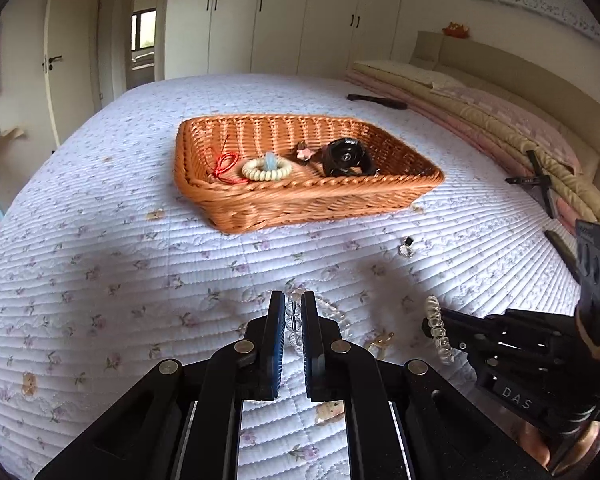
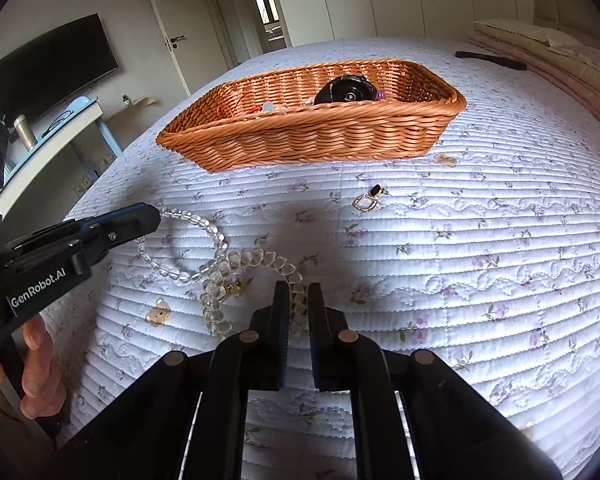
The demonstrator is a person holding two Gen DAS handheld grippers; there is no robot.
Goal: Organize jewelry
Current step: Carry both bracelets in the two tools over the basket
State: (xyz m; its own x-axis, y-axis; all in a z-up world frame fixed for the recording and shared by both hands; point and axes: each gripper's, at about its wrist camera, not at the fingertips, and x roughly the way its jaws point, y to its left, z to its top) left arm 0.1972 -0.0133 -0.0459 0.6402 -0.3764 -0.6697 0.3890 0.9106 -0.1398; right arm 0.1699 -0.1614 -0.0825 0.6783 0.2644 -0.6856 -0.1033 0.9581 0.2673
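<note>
An orange wicker basket (image 1: 388, 196) (image 2: 308, 136) sits on the quilted bed and holds a red cord (image 1: 225, 164), a cream bead bracelet (image 1: 266, 170) and a black watch (image 1: 346, 157) (image 2: 346, 90). My left gripper (image 1: 293, 308) (image 2: 156, 216) is shut on a clear bead bracelet (image 1: 292, 322) (image 2: 180, 240) lying on the quilt. My right gripper (image 2: 299, 300) (image 1: 428, 322) is shut on a clear spiral hair tie (image 2: 260, 260) (image 1: 440, 336) beside it. A gold earring (image 2: 366, 202) (image 1: 406, 248) lies between them and the basket.
A small gold clasp item (image 2: 236, 288) lies where the bracelet and hair tie meet. Folded quilts (image 1: 500, 120) and a black strap (image 1: 376, 101) are at the bed's far right. A desk with a TV (image 2: 52, 68) stands left of the bed.
</note>
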